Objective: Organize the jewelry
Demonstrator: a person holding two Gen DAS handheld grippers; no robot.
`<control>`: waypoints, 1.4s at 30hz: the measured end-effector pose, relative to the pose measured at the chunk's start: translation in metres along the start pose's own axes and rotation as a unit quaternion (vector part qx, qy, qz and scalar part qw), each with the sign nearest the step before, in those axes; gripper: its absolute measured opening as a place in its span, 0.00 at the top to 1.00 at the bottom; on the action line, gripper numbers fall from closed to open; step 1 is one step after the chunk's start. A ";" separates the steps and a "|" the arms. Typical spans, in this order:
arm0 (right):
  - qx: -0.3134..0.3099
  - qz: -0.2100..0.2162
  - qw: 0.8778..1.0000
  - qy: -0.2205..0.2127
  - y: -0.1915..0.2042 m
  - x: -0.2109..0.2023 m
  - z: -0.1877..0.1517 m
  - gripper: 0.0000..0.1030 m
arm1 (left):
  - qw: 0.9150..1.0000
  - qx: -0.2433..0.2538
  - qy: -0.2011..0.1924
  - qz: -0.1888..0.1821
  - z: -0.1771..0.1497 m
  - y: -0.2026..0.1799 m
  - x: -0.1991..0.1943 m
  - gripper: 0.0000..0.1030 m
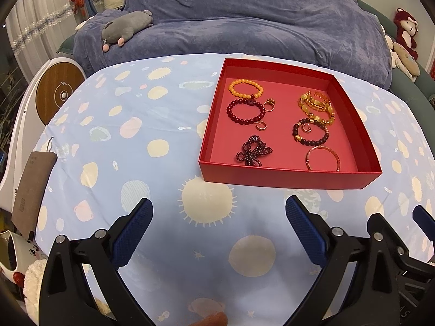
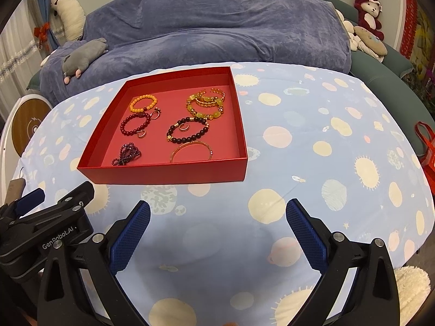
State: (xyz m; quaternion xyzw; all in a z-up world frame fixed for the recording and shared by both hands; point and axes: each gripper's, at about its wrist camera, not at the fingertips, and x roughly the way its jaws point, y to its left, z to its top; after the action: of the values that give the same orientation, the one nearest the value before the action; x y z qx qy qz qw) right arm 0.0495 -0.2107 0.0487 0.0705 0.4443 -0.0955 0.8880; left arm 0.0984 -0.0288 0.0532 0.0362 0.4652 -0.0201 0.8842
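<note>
A shallow red box [image 1: 288, 182] [image 2: 163, 175] sits on the table. Inside lie an orange bead bracelet [image 1: 246, 87] [image 2: 143, 102], a dark red bead bracelet [image 1: 246, 111] [image 2: 135, 124], a dark purple bead bundle [image 1: 252, 152] [image 2: 127, 153], yellow-gold bracelets [image 1: 316, 104] [image 2: 206, 103], a black bead bracelet [image 1: 311, 131] [image 2: 187, 130], a thin gold bangle [image 1: 323, 159] [image 2: 191, 150] and small rings [image 1: 269, 106]. My left gripper [image 1: 218, 217] is open and empty, in front of the box. My right gripper [image 2: 217, 217] is open and empty, in front of the box's right corner.
The table wears a light blue cloth [image 1: 136, 135] with round prints. A sofa under a blue blanket [image 1: 244, 21] stands behind it, with a grey plush toy [image 1: 125, 28]. A white device with a wooden disc [image 1: 58, 95] stands at the left. A red bag [image 2: 426, 149] is at the right.
</note>
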 end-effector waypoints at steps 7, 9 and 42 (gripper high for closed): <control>-0.001 0.001 1.000 0.000 0.001 0.000 0.001 0.07 | 1.000 -0.006 -0.003 0.005 0.001 0.002 -0.001 0.09; -0.002 0.000 1.000 0.000 0.002 0.000 0.001 0.07 | 1.000 -0.006 -0.002 0.006 0.001 0.002 0.000 0.09; 0.000 0.003 1.000 0.001 0.004 0.001 0.001 0.07 | 1.000 -0.003 0.005 0.000 -0.002 0.001 0.004 0.09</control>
State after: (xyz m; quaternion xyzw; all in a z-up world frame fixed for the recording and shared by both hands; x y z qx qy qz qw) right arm 0.0522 -0.2073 0.0484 0.0719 0.4452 -0.0925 0.8877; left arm 0.0996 -0.0274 0.0488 0.0335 0.4693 -0.0180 0.8822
